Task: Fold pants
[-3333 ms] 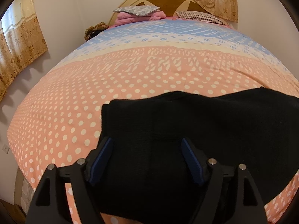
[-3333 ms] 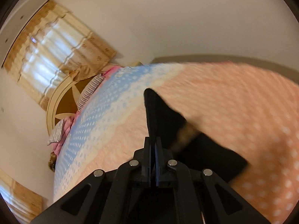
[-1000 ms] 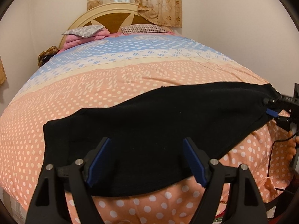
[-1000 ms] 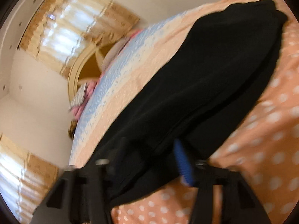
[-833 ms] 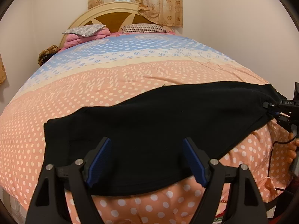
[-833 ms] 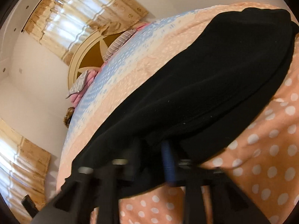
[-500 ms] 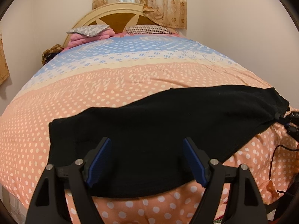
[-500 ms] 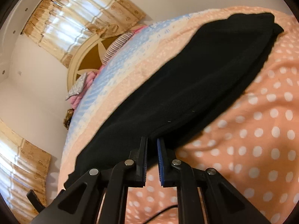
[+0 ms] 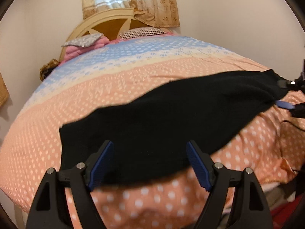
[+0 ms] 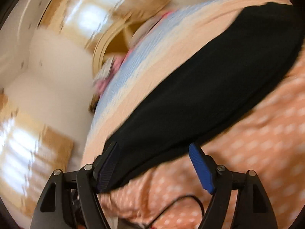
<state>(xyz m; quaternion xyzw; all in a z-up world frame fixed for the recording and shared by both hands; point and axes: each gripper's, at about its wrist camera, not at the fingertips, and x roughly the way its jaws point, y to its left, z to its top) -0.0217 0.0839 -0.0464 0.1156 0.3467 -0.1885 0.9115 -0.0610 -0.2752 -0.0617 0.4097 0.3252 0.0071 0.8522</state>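
On the bed (image 9: 95,99), one pair of black pants (image 9: 171,118) lies as a long band across the dotted orange cover, near the foot edge. Two grippers hang over it: left gripper (image 9: 149,164) and right gripper (image 10: 154,168), each with fingers spread apart, holding nothing. Two pillows (image 9: 83,40) sit by the headboard (image 9: 106,21).

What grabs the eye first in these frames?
The black pants dominate: a long dark strip lying across the near end of the peach polka-dot bedspread. Both sets of tongs stand open at its near edge, the left tongs at one end and the right tongs at the other. Far back, a sunburst headboard sits under a curtained window.
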